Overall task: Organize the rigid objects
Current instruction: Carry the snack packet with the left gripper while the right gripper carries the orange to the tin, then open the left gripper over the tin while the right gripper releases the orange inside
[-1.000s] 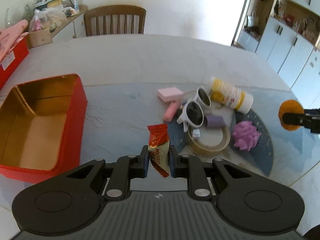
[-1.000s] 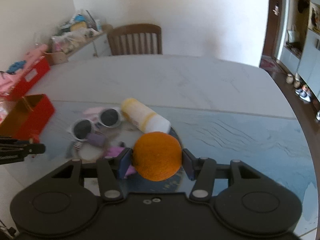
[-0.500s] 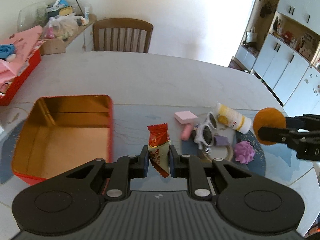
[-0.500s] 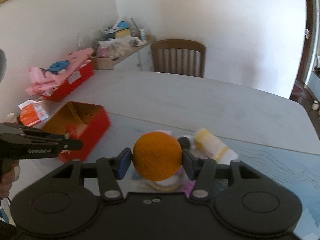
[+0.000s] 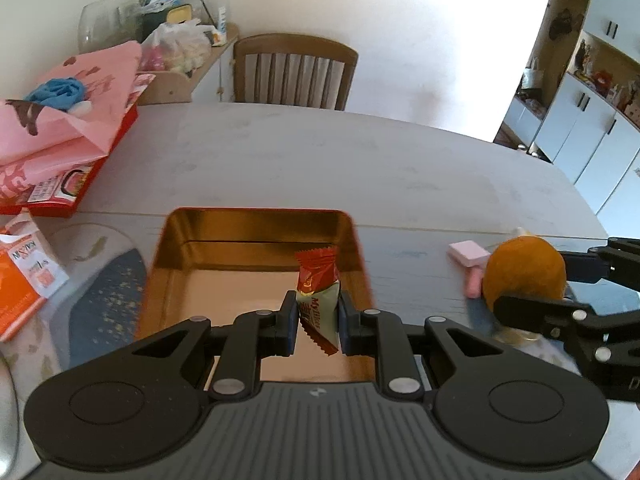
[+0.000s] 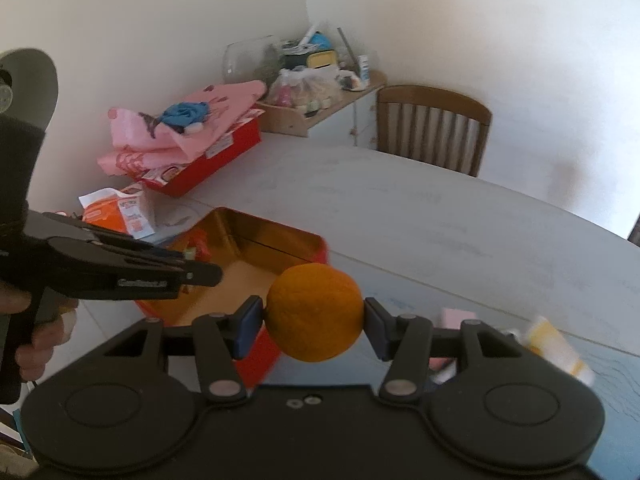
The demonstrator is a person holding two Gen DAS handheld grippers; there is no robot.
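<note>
My left gripper (image 5: 318,322) is shut on a red and white candy wrapper (image 5: 318,300) and holds it above the open red tin (image 5: 352,224), whose gold inside is bare. My right gripper (image 6: 314,326) is shut on an orange (image 6: 315,312) and holds it in the air just right of the tin (image 6: 320,246). The orange also shows at the right in the left wrist view (image 5: 524,272). The left gripper shows at the left in the right wrist view (image 6: 200,274).
A pink eraser block (image 5: 468,251) and a yellow-capped white bottle (image 6: 558,346) lie on the table right of the tin. A red box with pink cloth (image 5: 60,128) and an orange packet (image 5: 24,276) sit at the left. A wooden chair (image 5: 294,72) stands at the far edge.
Both grippers have swung left, away from the pile of sunglasses and bottle. The candy now hangs over the tin, and the orange has come up beside the tin's right wall.
</note>
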